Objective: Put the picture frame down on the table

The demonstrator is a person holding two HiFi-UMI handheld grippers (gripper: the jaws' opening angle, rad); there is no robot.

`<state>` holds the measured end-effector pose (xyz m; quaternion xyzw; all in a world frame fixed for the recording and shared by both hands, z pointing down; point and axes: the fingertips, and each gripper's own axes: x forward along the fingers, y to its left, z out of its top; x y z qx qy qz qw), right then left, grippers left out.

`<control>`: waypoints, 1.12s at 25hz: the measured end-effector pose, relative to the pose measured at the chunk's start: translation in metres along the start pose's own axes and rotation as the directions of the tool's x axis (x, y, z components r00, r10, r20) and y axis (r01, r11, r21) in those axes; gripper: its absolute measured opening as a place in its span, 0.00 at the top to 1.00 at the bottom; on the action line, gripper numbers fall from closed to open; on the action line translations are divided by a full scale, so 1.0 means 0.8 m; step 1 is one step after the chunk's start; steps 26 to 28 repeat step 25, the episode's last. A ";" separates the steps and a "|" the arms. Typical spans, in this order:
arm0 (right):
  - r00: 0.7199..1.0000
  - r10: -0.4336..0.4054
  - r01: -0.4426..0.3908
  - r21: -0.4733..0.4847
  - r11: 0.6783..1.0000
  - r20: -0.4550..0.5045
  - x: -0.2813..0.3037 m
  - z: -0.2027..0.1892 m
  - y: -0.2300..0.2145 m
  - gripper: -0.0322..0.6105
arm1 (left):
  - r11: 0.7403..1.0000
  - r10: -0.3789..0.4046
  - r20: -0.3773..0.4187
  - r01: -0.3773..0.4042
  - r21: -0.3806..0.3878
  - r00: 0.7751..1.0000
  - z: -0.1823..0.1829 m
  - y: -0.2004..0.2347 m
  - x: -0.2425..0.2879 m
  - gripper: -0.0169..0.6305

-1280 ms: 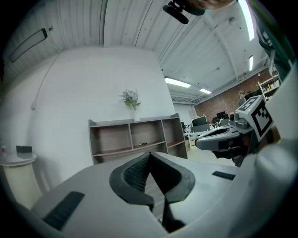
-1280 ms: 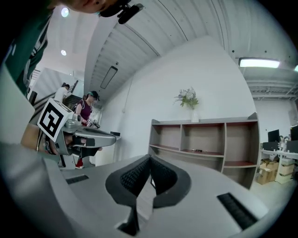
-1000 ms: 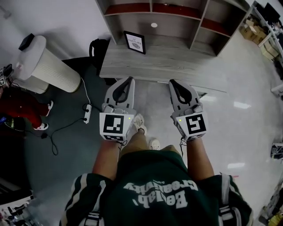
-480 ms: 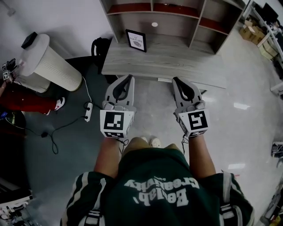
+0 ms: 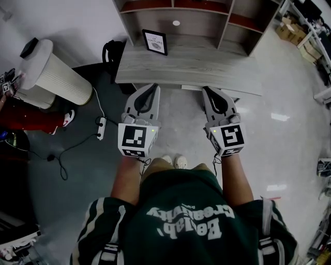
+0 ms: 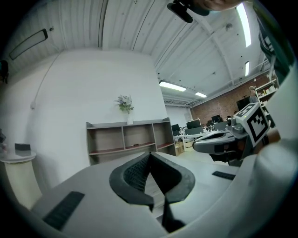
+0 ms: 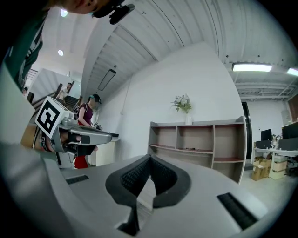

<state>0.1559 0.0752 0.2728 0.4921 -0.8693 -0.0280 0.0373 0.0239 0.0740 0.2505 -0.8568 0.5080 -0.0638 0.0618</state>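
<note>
A black picture frame (image 5: 155,42) with a white print stands upright at the back left of the grey wooden table (image 5: 207,67). In the head view both grippers are held side by side, pointing at the table's front edge. My left gripper (image 5: 153,87) is shut and empty, well short of the frame. Shut and empty too is my right gripper (image 5: 207,89), about a hand's width to its right. In the left gripper view the dark pads of the left gripper (image 6: 150,154) meet at their tips, as do those of the right gripper (image 7: 150,158) in its own view. Neither gripper view shows the frame.
A grey shelf unit (image 5: 176,13) rises behind the table, with a potted plant (image 6: 124,103) on top. A white ribbed cylinder (image 5: 57,72) stands at the left, with a black bag (image 5: 111,52), a power strip (image 5: 101,135) and a person in red (image 5: 26,116). Boxes (image 5: 305,46) lie at the far right.
Both grippers have come forward together, closer to the table's front edge, still shut. The person in red at the left has shifted.
</note>
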 end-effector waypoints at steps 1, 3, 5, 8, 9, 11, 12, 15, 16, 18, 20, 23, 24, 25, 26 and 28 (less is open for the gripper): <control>1.000 -0.005 0.005 -0.006 1.000 0.001 0.000 0.001 0.001 0.90 | 1.000 -0.006 0.004 0.006 0.000 1.000 0.001 -0.002 -0.001 0.95; 1.000 -0.009 0.009 -0.018 1.000 0.003 -0.002 0.003 0.003 0.90 | 1.000 -0.011 0.006 0.011 0.005 1.000 0.000 -0.006 -0.001 0.95; 1.000 -0.007 0.007 -0.019 1.000 0.005 -0.004 0.004 0.005 0.90 | 1.000 -0.011 0.003 0.011 0.010 1.000 -0.001 -0.008 -0.002 0.95; 1.000 -0.007 0.007 -0.010 1.000 -0.003 -0.010 -0.001 0.006 0.90 | 1.000 0.002 0.000 -0.002 0.015 1.000 -0.002 -0.007 -0.006 0.95; 1.000 -0.007 0.007 -0.006 1.000 -0.007 -0.012 -0.002 0.007 0.90 | 1.000 0.003 -0.001 -0.003 0.013 1.000 -0.002 -0.008 -0.007 0.95; 1.000 -0.009 0.009 -0.001 1.000 -0.009 -0.016 -0.002 0.007 0.90 | 1.000 -0.002 0.000 0.002 0.014 1.000 -0.002 -0.011 -0.009 0.95; 1.000 -0.009 0.009 -0.001 1.000 -0.007 -0.018 0.000 0.008 0.90 | 1.000 -0.005 -0.001 0.005 0.019 1.000 -0.002 -0.013 -0.011 0.95; 1.000 0.002 -0.002 -0.003 1.000 0.012 -0.022 0.004 0.012 0.90 | 1.000 0.003 -0.004 -0.003 0.011 1.000 -0.003 -0.014 -0.015 0.95; 1.000 0.005 -0.005 -0.003 1.000 0.012 -0.023 0.004 0.014 0.90 | 1.000 0.007 -0.003 -0.007 -0.003 1.000 -0.002 -0.014 -0.016 0.95; 1.000 0.007 -0.007 -0.005 1.000 0.005 -0.026 0.001 0.014 0.90 | 1.000 0.007 -0.006 -0.007 -0.017 1.000 -0.003 -0.016 -0.017 0.95; 1.000 0.006 -0.006 -0.007 1.000 0.001 -0.028 -0.001 0.013 0.90 | 1.000 0.009 -0.013 -0.009 -0.010 1.000 -0.005 -0.017 -0.018 0.95; 1.000 0.009 -0.009 -0.004 1.000 0.007 -0.030 0.003 0.015 0.90 | 1.000 0.019 -0.011 -0.019 -0.008 1.000 -0.005 -0.015 -0.022 0.95; 1.000 0.010 -0.010 -0.003 1.000 0.009 -0.030 0.004 0.015 0.90 | 1.000 0.023 -0.010 -0.023 -0.008 1.000 -0.005 -0.014 -0.024 0.95; 1.000 0.011 -0.011 -0.003 1.000 0.011 -0.030 0.006 0.016 0.90 | 1.000 0.028 -0.010 -0.028 -0.008 1.000 -0.005 -0.012 -0.025 0.95; 1.000 0.011 -0.011 -0.003 1.000 0.011 -0.030 0.006 0.016 0.90 | 1.000 0.028 -0.010 -0.028 -0.008 1.000 -0.005 -0.012 -0.025 0.95; 1.000 0.011 -0.011 -0.003 1.000 0.011 -0.030 0.006 0.016 0.90 | 1.000 0.028 -0.010 -0.028 -0.008 1.000 -0.005 -0.012 -0.025 0.95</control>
